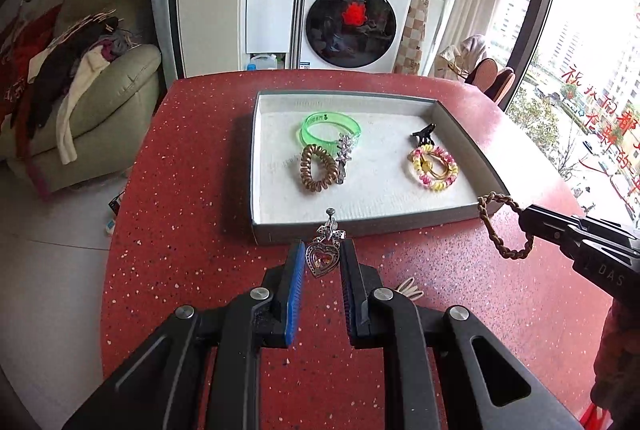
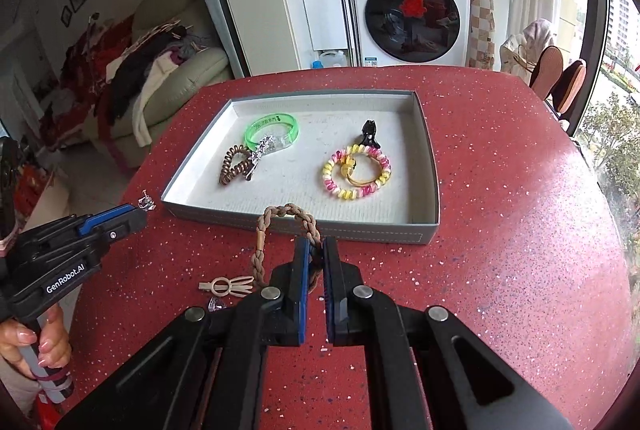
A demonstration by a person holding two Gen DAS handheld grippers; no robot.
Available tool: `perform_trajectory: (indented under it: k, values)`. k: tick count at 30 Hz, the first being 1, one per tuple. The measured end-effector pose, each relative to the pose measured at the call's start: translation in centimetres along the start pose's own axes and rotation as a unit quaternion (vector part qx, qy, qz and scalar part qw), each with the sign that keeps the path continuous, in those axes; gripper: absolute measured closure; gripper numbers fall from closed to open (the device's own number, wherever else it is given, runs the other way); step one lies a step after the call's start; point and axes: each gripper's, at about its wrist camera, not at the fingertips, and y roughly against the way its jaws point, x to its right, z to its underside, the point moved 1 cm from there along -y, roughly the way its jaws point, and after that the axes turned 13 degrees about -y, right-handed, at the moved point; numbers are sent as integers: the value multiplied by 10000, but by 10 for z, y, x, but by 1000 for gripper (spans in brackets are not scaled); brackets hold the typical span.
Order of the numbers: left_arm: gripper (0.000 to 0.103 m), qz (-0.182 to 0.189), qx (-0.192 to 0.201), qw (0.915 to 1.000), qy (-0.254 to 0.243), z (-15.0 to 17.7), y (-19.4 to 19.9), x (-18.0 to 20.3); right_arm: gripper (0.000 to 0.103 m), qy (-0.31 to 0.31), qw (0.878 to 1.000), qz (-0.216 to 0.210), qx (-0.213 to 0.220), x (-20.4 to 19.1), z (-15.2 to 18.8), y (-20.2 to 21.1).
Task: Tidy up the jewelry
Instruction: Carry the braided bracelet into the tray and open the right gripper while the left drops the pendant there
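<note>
Jewelry is split between a grey tray [image 1: 472, 145] on the red table [image 1: 192, 189] and the two grippers.

1. Left gripper [image 1: 320, 258]: the jaws are clenched on a silver heart pendant [image 1: 320, 258], which is held just short of the tray's near wall. A bow and a small stud stand up from the pendant above the fingertips.
2. Right gripper [image 2: 316, 258]: the jaws are clenched on a brown braided loop [image 2: 286, 216]. The upper part of the loop arches over the tray's near wall; the lower part hangs down beside the left finger. In the left wrist view the loop [image 1: 505, 226] is seen at the tray's near right corner.
3. Tray contents, left half: a green bangle [image 2: 272, 131] is placed toward the far wall, a brown coil tie [image 2: 232, 165] lies nearer, and a silver star clip [image 2: 258, 153] lies across the bangle's rim and beside the coil tie.
4. Tray contents, right half: a pink-and-yellow coil tie [image 2: 356, 171] lies with a yellow elastic inside its ring; a black claw clip [image 2: 369, 135] touches its far side.
5. Table, near edge: a beige hair clip [image 2: 226, 286] lies on the surface just beside the right gripper's left finger, with a small clear object [image 2: 216, 306] next to it.
6. Person's left hand [image 2: 36, 342]: it is wrapped around the left gripper's handle.
</note>
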Motion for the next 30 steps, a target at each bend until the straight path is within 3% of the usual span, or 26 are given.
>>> perform_trajectory:
  k: [19, 30]
  values:
    - [67, -55, 36, 10000, -62, -61, -45, -11, 96, -295, 9994, 13, -163, 14, -58, -48]
    - [67, -101, -103, 9998, -156, -81, -83, -8, 96, -641, 9975, 61, -293, 31, -83, -87]
